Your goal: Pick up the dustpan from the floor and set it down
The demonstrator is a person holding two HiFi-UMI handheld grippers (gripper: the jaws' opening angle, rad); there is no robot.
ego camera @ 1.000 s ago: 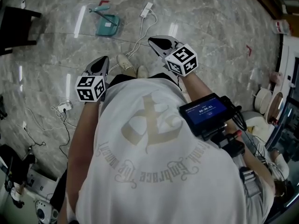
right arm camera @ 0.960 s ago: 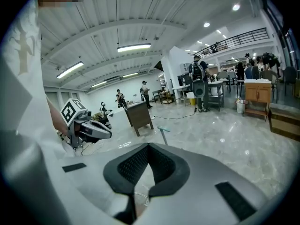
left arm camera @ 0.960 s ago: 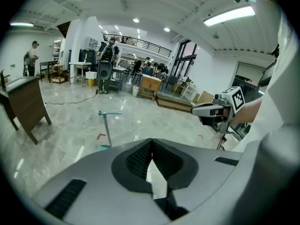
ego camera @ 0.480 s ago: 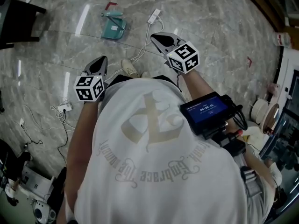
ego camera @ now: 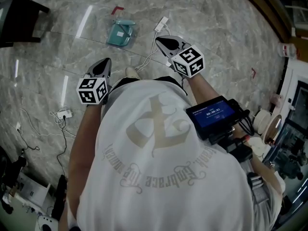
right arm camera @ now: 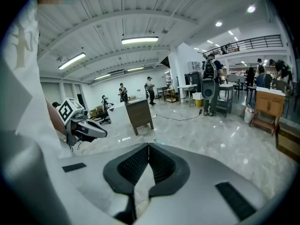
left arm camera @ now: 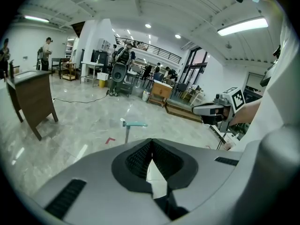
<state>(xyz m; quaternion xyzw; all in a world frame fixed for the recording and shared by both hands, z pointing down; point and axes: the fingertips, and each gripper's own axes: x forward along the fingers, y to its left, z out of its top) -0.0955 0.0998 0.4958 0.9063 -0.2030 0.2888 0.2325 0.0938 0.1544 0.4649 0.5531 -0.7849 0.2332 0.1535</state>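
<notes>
The teal dustpan [ego camera: 120, 32] rests on the marble floor ahead of me, its handle standing up; the left gripper view catches it too, as a dustpan [left arm camera: 132, 124] just beyond the jaws. My left gripper [ego camera: 104, 62] is held in front of the body, some way short of the pan and to its left, jaws shut with nothing in them. My right gripper [ego camera: 161, 42] hangs to the right of the pan, also shut and empty. In the left gripper view the right gripper [left arm camera: 208, 109] shows at the right; in the right gripper view the left gripper [right arm camera: 86, 128] shows at the left.
A white power strip [ego camera: 161, 23] with cables lies on the floor right of the pan, and a red tape mark [ego camera: 117, 8] beyond it. A dark table [ego camera: 19, 18] stands at far left. Another plug and cable [ego camera: 63, 113] lie at left. My shoe [ego camera: 131, 72] points toward the pan.
The floor has slid toward me in the head view: the dustpan now sits closer and further right. Both grippers keep their pose in front of the body, still shut.
</notes>
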